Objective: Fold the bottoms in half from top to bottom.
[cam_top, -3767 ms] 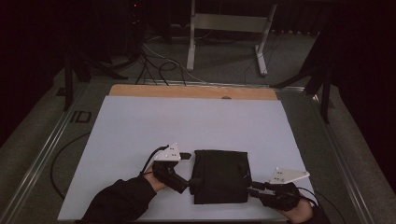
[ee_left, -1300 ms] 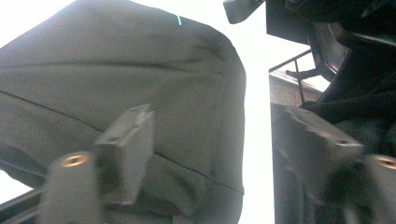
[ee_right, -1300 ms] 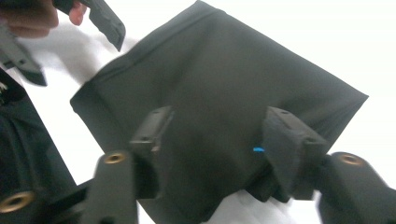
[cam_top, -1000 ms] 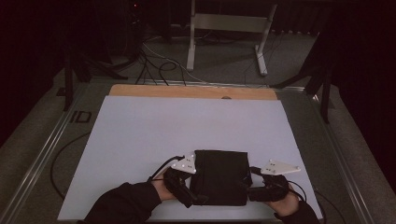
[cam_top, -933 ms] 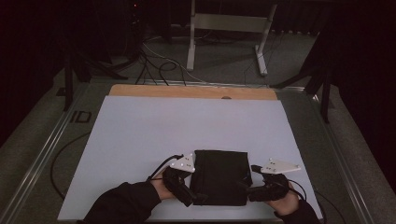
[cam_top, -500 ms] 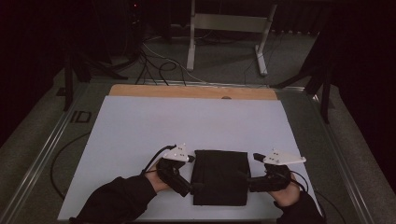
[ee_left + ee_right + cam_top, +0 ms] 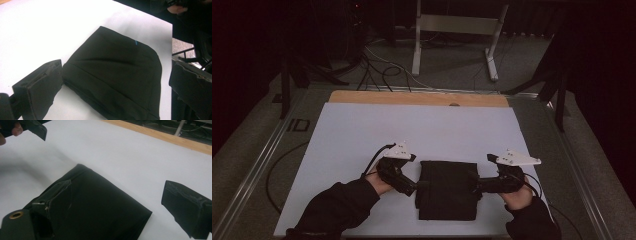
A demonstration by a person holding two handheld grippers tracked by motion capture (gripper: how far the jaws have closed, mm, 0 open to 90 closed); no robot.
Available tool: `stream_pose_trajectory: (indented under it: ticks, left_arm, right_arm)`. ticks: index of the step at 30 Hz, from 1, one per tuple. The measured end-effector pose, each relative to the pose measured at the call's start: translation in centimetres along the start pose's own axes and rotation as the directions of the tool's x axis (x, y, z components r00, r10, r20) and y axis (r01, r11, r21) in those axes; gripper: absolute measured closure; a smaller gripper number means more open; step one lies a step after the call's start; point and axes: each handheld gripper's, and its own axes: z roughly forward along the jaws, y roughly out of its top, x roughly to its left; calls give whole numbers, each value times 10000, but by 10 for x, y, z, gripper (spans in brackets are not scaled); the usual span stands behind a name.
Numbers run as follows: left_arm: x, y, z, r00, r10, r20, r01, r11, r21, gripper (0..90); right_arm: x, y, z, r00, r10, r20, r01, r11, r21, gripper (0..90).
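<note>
— Where's the folded black cloth (image 7: 447,189)?

— Flat on the white rectangular table sheet (image 7: 362,125), near its front edge, well short of the wooden strip (image 7: 412,98) at the far side.

— And the grippers?

— The left gripper (image 7: 413,188) sits just beside the cloth's left edge, jaws spread, gripping nothing. The right gripper (image 7: 475,188) is at the cloth's right edge — its jaws have just been opening, released.

Dim room, cables (image 7: 382,70) on grey floor (image 7: 452,65).
</note>
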Motion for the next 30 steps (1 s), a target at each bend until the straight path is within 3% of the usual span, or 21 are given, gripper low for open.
stream_pose_trajectory:
  ticks: [6, 15, 19, 30]
  left_arm:
    - [9, -3, 8, 9990, -285, -339, 284, 9996, -32, 0]
    - [20, -10, 21, 9928, -911, -778, 890, 9956, -301, 0]
    - [25, -16, 33, 9893, -1133, -915, 1117, 9935, -222, 0]
    - [37, -28, 55, 9796, -1847, -785, 1860, 9825, 86, 0]
  right_arm:
    - [-6, -7, 11, 9995, 169, 277, -168, 9999, -38, 97]
    - [-15, -17, 20, 9968, 372, 703, -370, 9993, -39, 92]
    - [-16, -22, 26, 9971, 359, 674, -379, 9989, 286, 92]
    - [-21, -35, 44, 9966, 623, 544, -685, 9902, 1213, 92]
